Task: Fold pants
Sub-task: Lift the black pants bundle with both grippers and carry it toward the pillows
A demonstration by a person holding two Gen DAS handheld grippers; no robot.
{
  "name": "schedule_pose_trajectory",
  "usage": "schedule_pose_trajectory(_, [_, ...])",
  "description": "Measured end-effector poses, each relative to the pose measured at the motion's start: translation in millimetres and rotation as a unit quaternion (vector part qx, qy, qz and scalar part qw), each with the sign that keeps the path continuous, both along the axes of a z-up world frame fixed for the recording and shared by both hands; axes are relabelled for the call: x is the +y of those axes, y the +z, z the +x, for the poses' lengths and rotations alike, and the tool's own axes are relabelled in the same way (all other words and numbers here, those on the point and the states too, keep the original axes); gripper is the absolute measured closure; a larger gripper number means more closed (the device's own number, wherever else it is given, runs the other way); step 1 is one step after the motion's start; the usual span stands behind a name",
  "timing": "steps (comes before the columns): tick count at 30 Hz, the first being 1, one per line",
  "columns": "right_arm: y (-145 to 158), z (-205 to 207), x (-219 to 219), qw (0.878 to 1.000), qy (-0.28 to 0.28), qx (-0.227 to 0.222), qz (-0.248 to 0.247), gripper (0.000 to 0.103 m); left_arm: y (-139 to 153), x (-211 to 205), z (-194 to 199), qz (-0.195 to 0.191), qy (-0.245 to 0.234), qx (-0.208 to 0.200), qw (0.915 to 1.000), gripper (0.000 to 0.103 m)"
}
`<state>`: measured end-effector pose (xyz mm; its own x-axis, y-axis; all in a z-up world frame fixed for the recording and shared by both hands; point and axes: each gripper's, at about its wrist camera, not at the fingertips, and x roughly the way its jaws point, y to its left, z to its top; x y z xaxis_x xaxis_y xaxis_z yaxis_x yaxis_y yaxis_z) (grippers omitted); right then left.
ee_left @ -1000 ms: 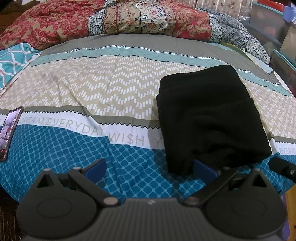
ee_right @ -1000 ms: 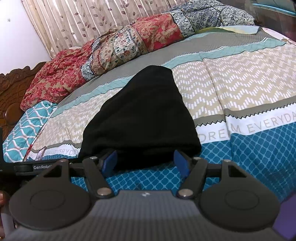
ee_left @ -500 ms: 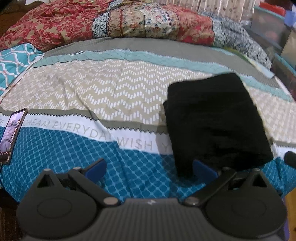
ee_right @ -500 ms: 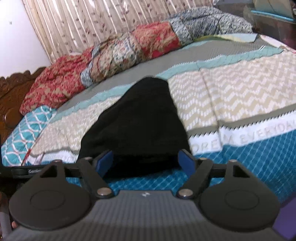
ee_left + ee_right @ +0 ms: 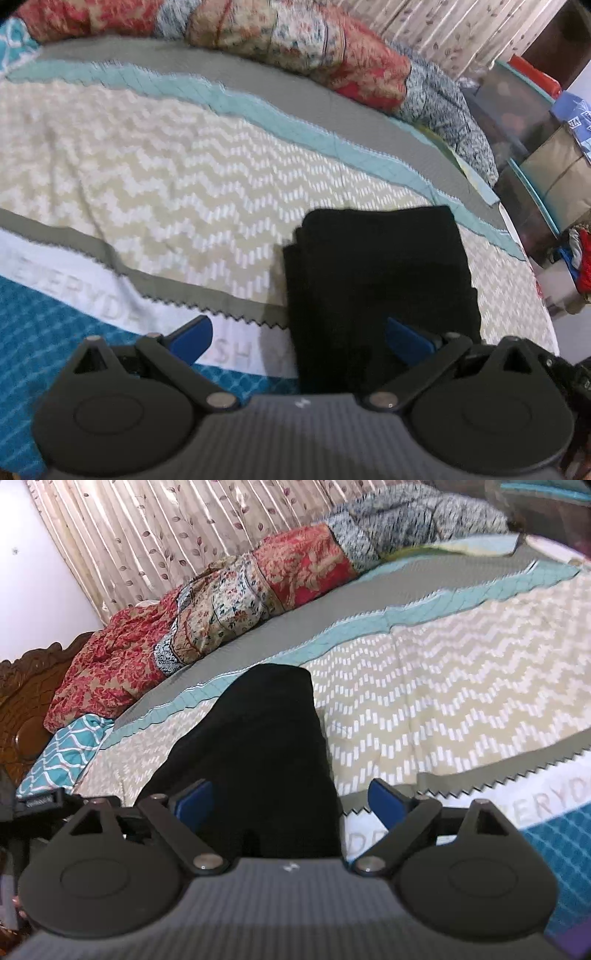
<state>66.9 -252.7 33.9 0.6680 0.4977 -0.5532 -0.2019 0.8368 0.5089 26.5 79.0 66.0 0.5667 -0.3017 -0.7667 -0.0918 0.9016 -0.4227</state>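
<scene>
In the left wrist view, the left gripper point(image 5: 299, 338) has its jaws spread wide and pinches nothing. The folded black pants point(image 5: 380, 280) lie on the patterned bedspread point(image 5: 166, 177), from the centre toward 4 o'clock, under the right blue pad.

In the right wrist view, the right gripper point(image 5: 291, 801) has just been opening; its jaws stand wide. The pants point(image 5: 258, 746) lie between them, at 12 o'clock from the fingers, not pressed.

pants' point(image 5: 380, 280) near edge hidden (behind tool)
</scene>
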Motion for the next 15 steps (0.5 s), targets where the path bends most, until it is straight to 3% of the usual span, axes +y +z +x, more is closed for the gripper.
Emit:
schedule_pose_trajectory(5, [-19,27,-3,0.999,0.019,0.035,0.023,0.010,-33,-10,22,-0.048,-0.025,0.035,0.9979,0.000])
schedule_pose_trajectory(8, [-37,42,0,0.995,0.047,0.071,0.054,0.010,-56,-13,32,-0.097,-0.031,0.058,0.9931,0.000])
schedule_pose_trajectory(11, [-59,54,1,0.986,0.061,0.107,0.111,0.004,-67,-15,35,-0.127,-0.026,0.034,0.9911,0.000])
schedule_pose_trajectory(12, [-60,56,3,0.983,0.062,0.113,0.129,0.009,-68,-18,39,-0.136,-0.033,0.029,0.9898,0.001])
schedule_pose_trajectory(15, [-48,58,27,0.972,0.122,0.125,0.155,0.039,-62,-28,45,-0.141,-0.056,0.022,0.9882,0.016])
